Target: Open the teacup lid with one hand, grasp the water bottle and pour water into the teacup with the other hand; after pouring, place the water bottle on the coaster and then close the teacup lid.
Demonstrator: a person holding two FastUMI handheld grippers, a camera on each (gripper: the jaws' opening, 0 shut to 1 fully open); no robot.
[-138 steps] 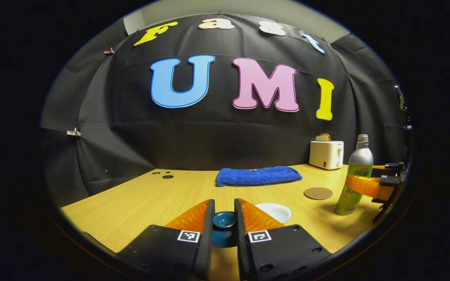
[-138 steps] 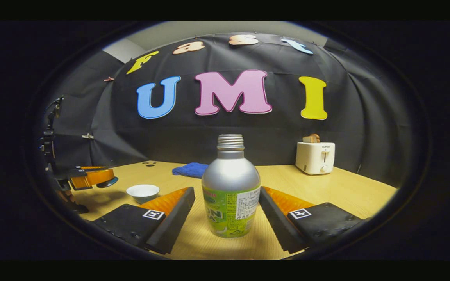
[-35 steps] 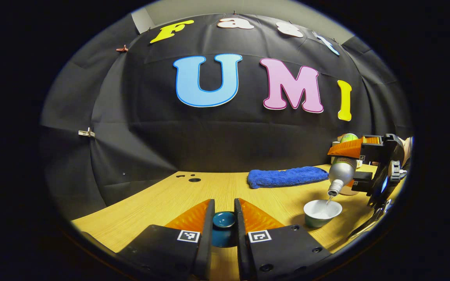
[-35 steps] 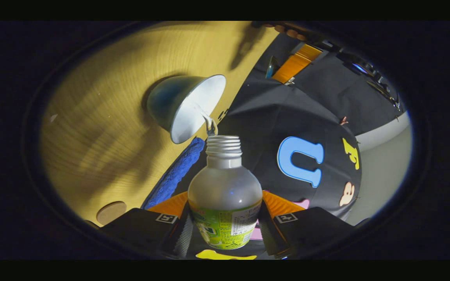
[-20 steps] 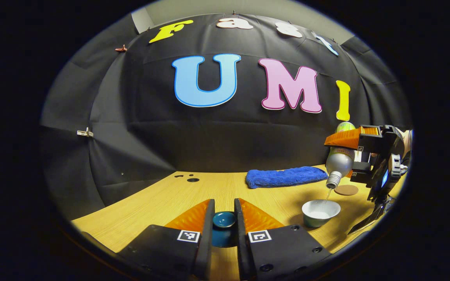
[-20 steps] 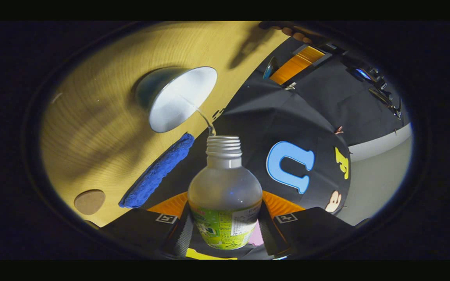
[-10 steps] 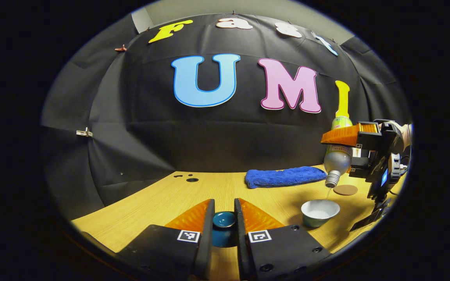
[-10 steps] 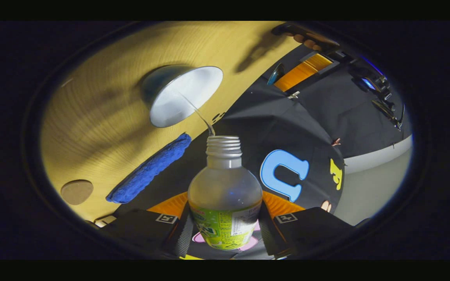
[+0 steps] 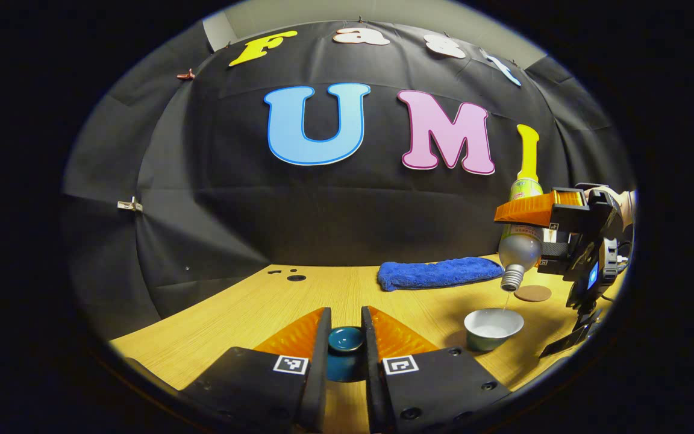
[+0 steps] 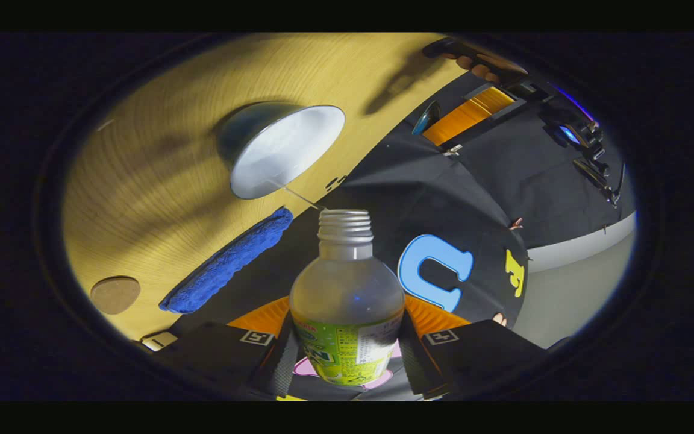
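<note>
left gripper (image 9: 345, 340): fingers pinch the lid (image 9: 346, 339)
right gripper (image 10: 346, 346): fingers clamp the bottle (image 10: 347, 313), mouth tipped over the cup (image 10: 284, 147)

You can't read the print on the bottle (image 10: 347, 346): too small. The square markers on your left gripper (image 9: 345, 343) carry no words.

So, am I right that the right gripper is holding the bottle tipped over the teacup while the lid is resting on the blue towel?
Not quite: the lid is not on the blue towel; the left gripper grips it between its fingers, as the left gripper view shows. The rest holds: the right gripper holds the bottle tipped over the teacup.
</note>
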